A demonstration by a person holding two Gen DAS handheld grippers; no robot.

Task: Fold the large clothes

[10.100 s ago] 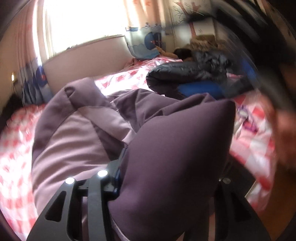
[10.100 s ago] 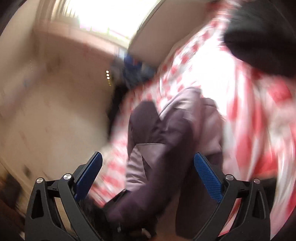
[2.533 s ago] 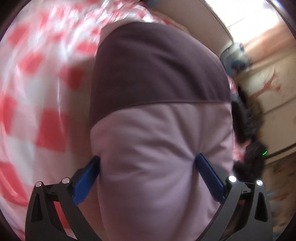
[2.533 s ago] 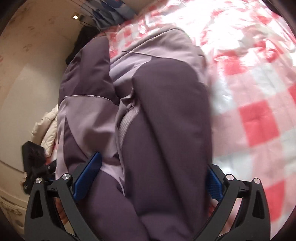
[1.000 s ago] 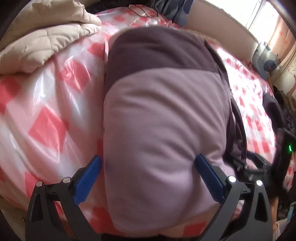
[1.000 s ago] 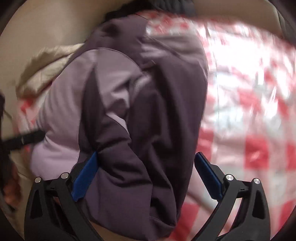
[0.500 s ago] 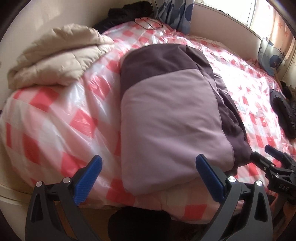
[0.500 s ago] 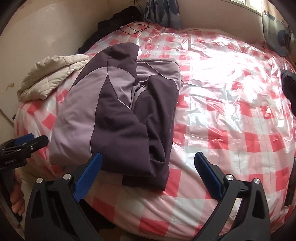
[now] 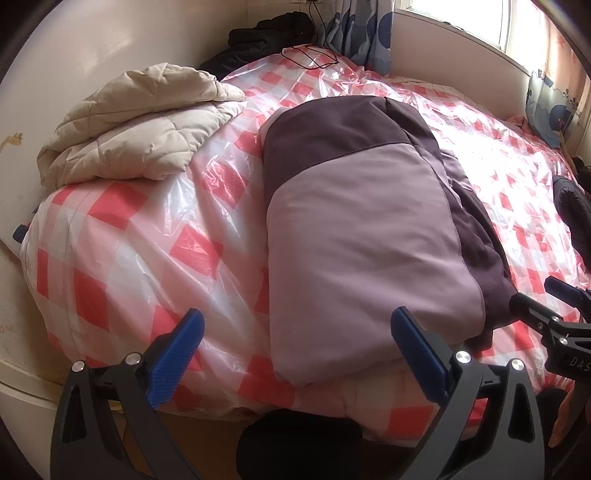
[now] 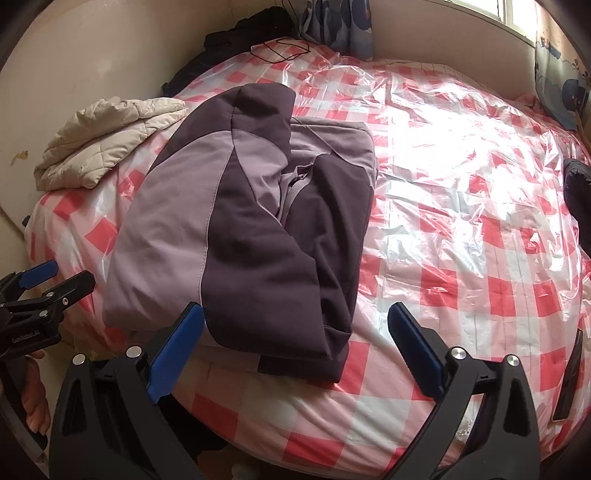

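Observation:
A folded purple jacket (image 9: pixel 354 221) (image 10: pixel 251 229), pale lilac with dark plum panels, lies on the bed near its front edge. In the left wrist view my left gripper (image 9: pixel 295 354) stands open just short of the jacket's near end, nothing between its blue pads. My right gripper (image 10: pixel 295 343) is open too, held back from the jacket's dark lower corner. Each gripper shows at the edge of the other's view: the right gripper (image 9: pixel 546 306) at the far right, the left gripper (image 10: pixel 48 280) at the far left with a hand below it.
The bed (image 10: pixel 461 229) carries a red-and-white check cover under clear plastic. A folded cream quilted coat (image 9: pixel 140 125) (image 10: pixel 107 136) lies at the back left. Dark clothing (image 9: pixel 572 214) sits at the right edge, a black heap (image 9: pixel 266 33) by the wall, a curtain behind.
Both grippers have pulled back from the jacket, which filled the views a second ago. The jacket now lies folded and free on the bed. Ten seconds ago the left gripper held its fabric.

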